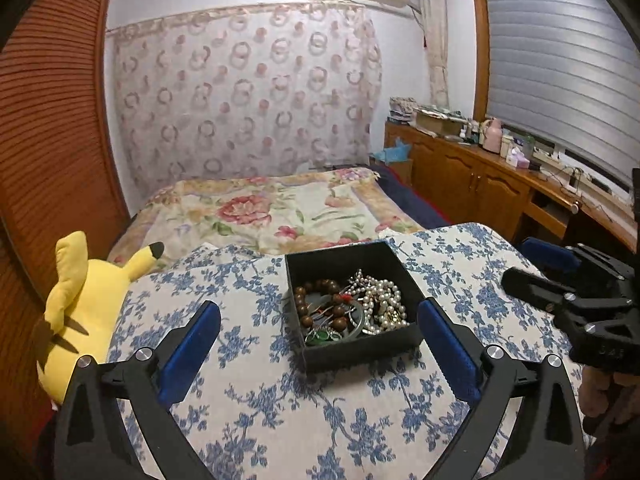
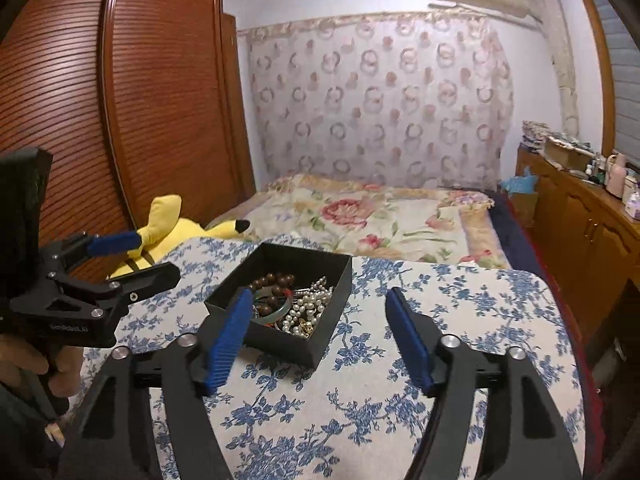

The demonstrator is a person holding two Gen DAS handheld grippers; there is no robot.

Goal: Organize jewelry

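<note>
Jewelry: beads, pearls, bangle all heaped tangled inside black box on blue-floral cushion. Nothing laid out beside box; sorting looks unstarted. Left gripper near box, spread wide, empty. Right gripper beside box, also gaping, empty.

Open cloth around box (plush leftward)

Left hand-held gripper and right hand-held gripper — each has black angular plastic arms, round silver screw heads at the joints, and flat ribbed blue finger pads. Faint embossed lettering marks one body; bare-skinned fingers wrap its grip.
</note>
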